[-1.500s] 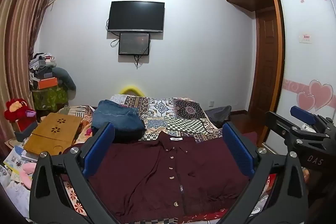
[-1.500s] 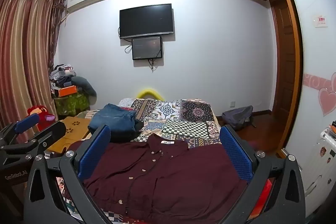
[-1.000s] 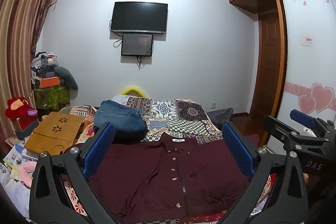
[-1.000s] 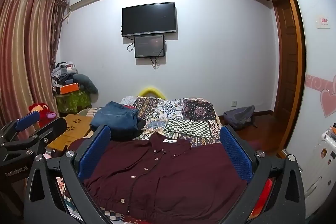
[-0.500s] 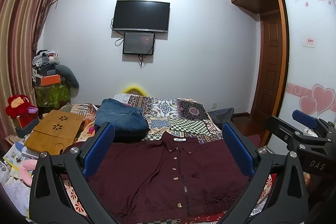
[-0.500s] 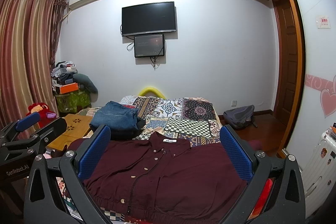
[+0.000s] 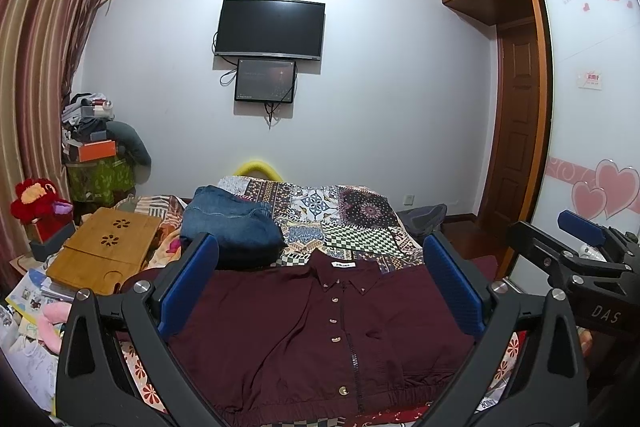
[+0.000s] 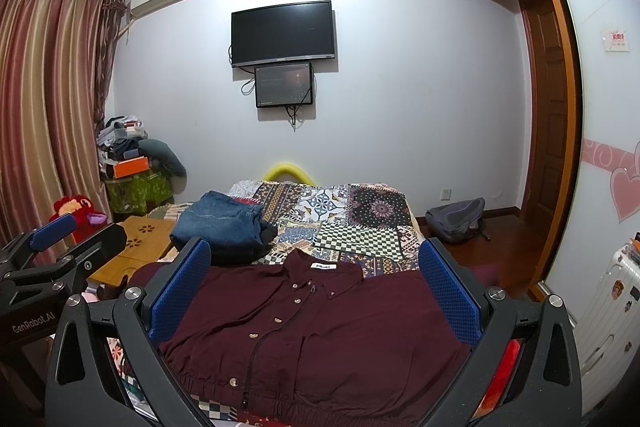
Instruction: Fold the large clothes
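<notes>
A dark maroon button-up jacket (image 7: 320, 331) (image 8: 320, 323) lies flat and spread out on the near end of the bed, collar away from me, elastic hem toward me. My left gripper (image 7: 318, 283) hovers above it, wide open and holding nothing. My right gripper (image 8: 314, 281) is likewise open and empty above the jacket. Each gripper shows at the edge of the other's view: the right one (image 7: 580, 247) at the right side, the left one (image 8: 56, 239) at the left side.
A folded pile of blue jeans (image 7: 228, 223) sits on the patchwork bedspread (image 7: 352, 219) beyond the jacket. A wooden lap desk (image 7: 104, 247) and books lie left of the bed. A backpack (image 8: 456, 219) is on the floor; a white suitcase (image 8: 608, 307) stands right.
Both cameras have tilted slightly so the jacket shows a little more of its hem. Both grippers stay open and the jacket has not moved.
</notes>
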A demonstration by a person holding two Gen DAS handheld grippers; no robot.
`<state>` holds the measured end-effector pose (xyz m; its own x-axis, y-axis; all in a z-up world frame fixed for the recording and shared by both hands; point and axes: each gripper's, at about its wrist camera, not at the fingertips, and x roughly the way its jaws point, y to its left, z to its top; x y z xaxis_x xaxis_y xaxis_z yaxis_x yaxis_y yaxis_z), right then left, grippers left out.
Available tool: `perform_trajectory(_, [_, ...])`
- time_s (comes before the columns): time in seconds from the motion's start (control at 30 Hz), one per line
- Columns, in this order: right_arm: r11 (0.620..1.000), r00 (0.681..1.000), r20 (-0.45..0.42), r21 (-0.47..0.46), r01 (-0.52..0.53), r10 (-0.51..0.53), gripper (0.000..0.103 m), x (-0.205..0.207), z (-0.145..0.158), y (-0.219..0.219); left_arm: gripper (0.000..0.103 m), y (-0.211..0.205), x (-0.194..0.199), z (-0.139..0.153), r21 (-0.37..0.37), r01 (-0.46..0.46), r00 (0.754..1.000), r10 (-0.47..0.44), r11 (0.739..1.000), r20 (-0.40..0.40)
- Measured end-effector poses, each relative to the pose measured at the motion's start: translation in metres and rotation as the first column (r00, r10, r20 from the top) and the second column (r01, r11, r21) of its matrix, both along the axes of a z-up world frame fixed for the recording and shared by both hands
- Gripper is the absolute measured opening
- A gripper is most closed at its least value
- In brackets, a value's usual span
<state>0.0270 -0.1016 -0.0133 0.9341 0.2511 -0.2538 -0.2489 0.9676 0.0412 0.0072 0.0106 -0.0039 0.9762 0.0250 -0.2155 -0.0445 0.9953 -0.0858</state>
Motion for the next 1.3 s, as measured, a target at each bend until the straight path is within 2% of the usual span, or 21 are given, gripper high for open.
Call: perform_trajectory(1.3, [1.0, 0.999, -0.033, 0.007, 0.006, -0.006, 0.103, 0.011, -0.007, -0.001, 0.103, 0.003, 0.007, -0.005, 0.001, -0.005, 1.0, 0.005, 1.0, -0.024])
